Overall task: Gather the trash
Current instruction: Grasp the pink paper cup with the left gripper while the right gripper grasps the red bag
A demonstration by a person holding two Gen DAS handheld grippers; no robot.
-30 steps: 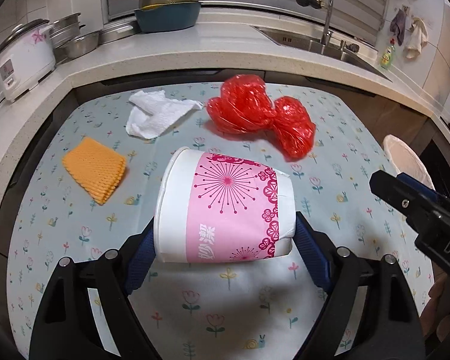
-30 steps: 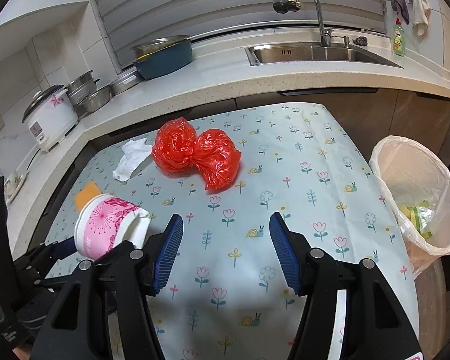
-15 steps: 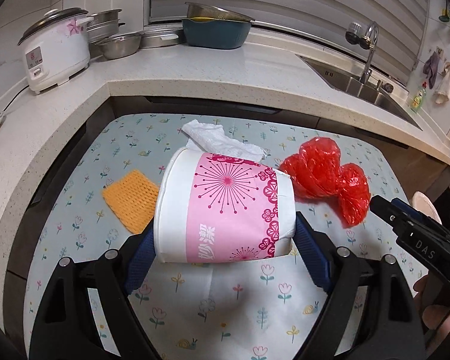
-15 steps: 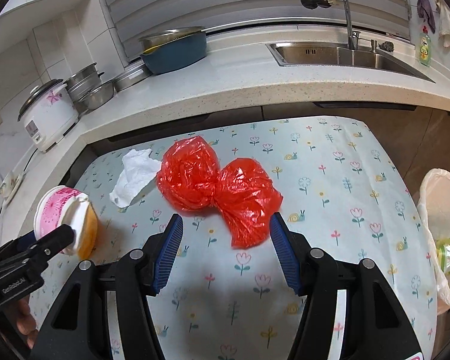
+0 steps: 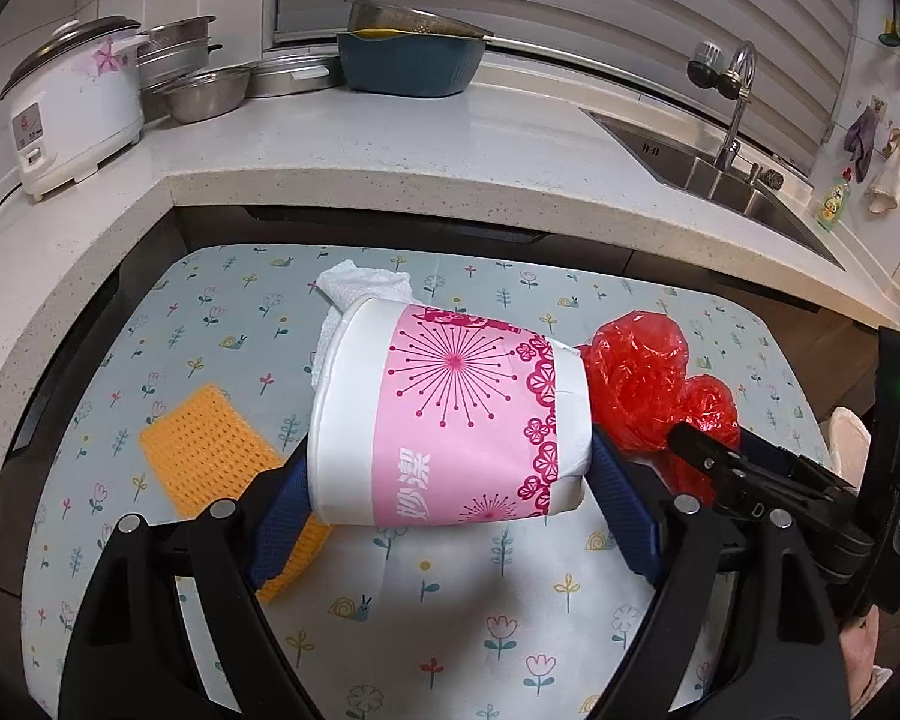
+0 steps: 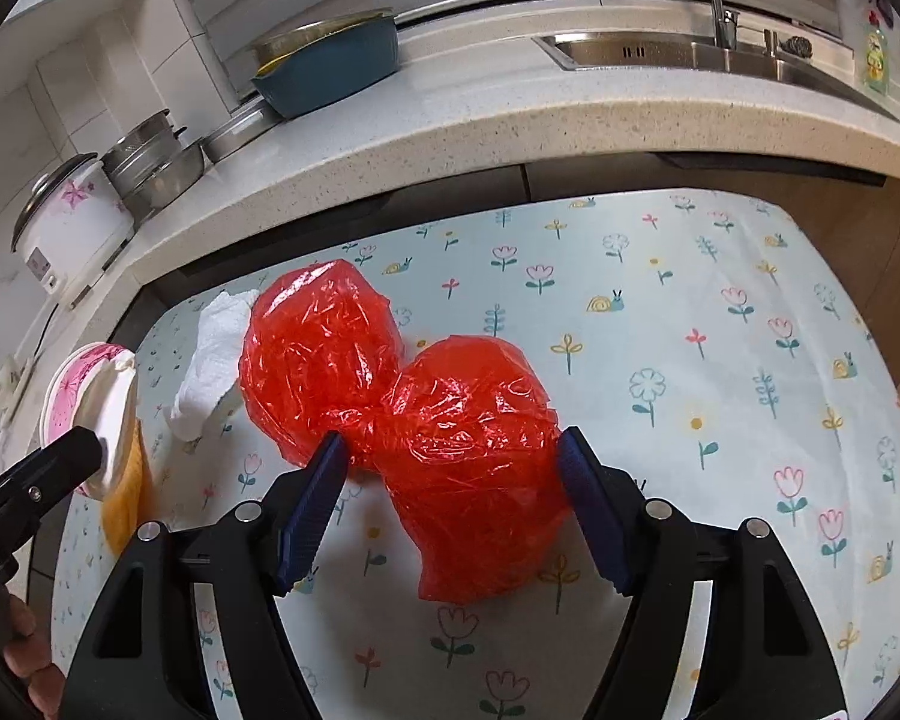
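Observation:
My left gripper (image 5: 450, 456) is shut on a pink-and-white paper cup (image 5: 450, 396), held on its side above the flowered tablecloth (image 5: 222, 324). A crumpled red plastic bag (image 6: 318, 348) lies on the cloth. My right gripper (image 6: 450, 447) is low over it, and its jaws are opening, with the bag's near lobe between the blue pads. A white crumpled tissue (image 6: 210, 360) lies left of the bag, partly hidden behind the cup in the left wrist view. An orange mesh pad (image 5: 210, 456) lies under the left fingers.
A stone counter (image 5: 390, 156) wraps around the table's far side, carrying a rice cooker (image 5: 72, 108), metal bowls (image 5: 204, 90), a blue basin (image 5: 408, 66) and a sink (image 5: 708, 162). The rim of a white bin liner (image 5: 846, 438) shows past the table's right edge.
My right gripper has come down and forward onto the red bag and its fingers have widened around it. My left gripper has carried the cup sideways across the table.

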